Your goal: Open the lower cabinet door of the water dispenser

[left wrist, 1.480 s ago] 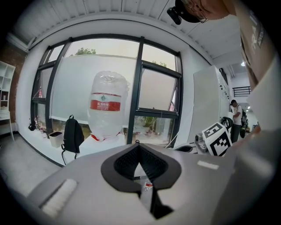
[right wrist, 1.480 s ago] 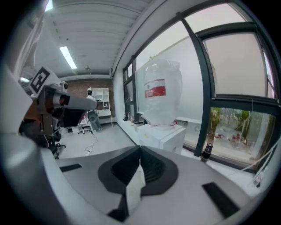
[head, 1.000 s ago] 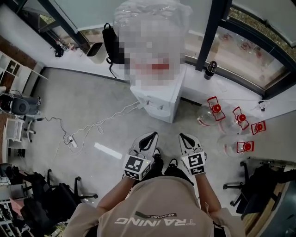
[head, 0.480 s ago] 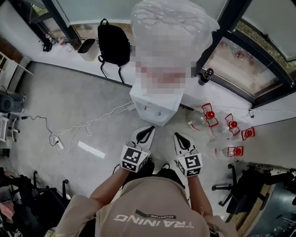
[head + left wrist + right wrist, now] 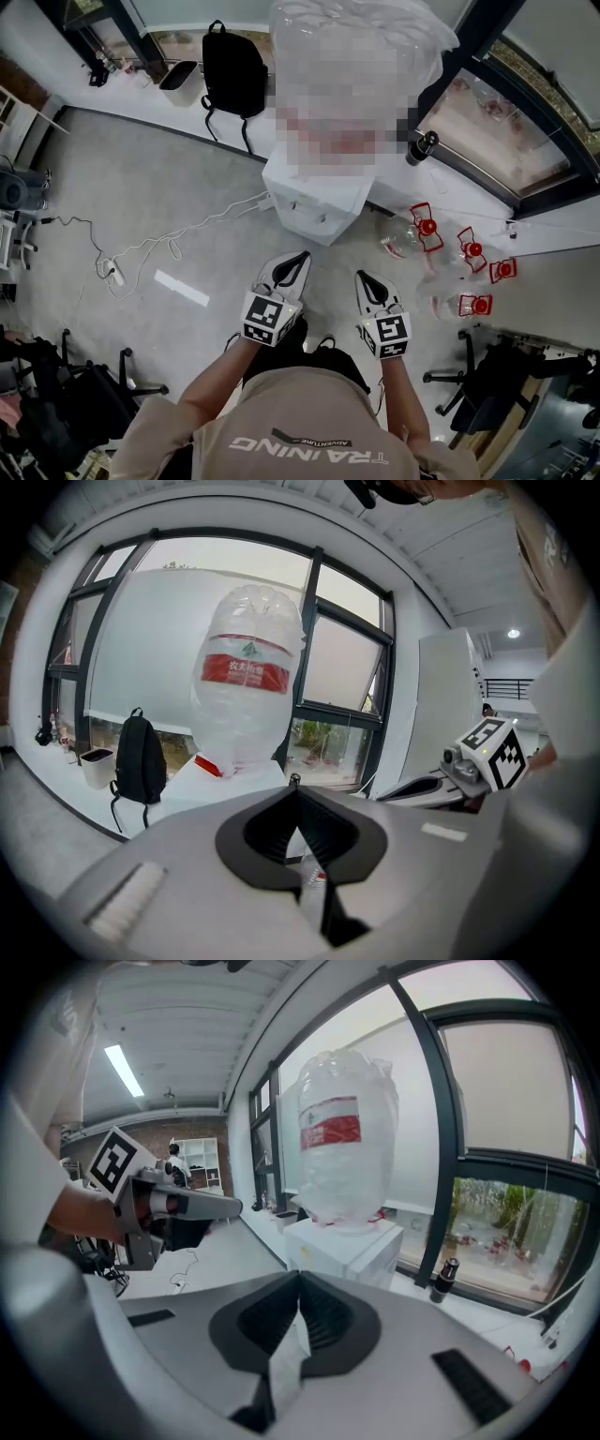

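white box-shaped water dispenser (image 5: 314,202) stands on the grey floor (image 5: 169,206) just ahead; left gripper (image 5: 300,256) and right gripper (image 5: 362,276) are pressed together, empty. best to crouch, spread one pair, then catch the lower door's edge.

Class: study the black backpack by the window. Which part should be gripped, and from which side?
Take the carry loop at the top of the backpack, coming from above. The bag stands upright against the white ledge, so the loop arches free at its highest point.
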The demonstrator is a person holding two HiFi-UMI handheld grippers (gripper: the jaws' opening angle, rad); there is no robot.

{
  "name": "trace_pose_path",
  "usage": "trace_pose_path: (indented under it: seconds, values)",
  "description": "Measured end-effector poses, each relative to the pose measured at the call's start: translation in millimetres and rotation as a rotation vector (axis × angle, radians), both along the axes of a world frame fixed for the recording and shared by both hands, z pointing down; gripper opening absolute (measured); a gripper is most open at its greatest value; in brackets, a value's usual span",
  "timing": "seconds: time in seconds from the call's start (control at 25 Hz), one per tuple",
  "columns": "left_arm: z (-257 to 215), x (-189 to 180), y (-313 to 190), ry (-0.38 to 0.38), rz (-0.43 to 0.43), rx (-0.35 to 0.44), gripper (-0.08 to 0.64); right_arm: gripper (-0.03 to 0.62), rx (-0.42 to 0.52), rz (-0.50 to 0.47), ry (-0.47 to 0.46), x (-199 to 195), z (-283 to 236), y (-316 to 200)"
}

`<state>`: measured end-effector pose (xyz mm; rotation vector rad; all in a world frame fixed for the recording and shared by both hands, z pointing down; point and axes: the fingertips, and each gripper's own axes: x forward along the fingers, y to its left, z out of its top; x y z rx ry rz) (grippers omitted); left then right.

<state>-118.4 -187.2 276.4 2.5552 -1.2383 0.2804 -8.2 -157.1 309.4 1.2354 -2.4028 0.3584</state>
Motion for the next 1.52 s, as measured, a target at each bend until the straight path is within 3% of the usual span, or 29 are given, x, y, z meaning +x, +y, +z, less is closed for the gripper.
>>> trace_pose_path:
  seconds: [0.32, 0.64, 1.04, 1.52]
  values:
    - [29.0, 24.2, 20.5, -0.031, -0.045, -0.017, 0.008, 0.011, 0.0, 0.013, -0.015, 41.6, 22.9, 23.9]
    - [90.7, 41.9, 33.2, -0.06, -0.06, -0.011, 0.008, 0.011, 0.004, -0.013, -0.025, 57.5, 89.0, 28.3]
    - [232.9, 38.4, 7.2, -0.075, -0.088, -0.007, 0.008, 0.012, -0.038, -0.018, -0.04, 52.3, 257.7, 11.3]
    - [395.8, 27.1, -27.4, -0.072, -0.109, 0.037, 0.008, 0.012, 0.024, -0.026, -0.04, 39.0, 430.3, -34.9]
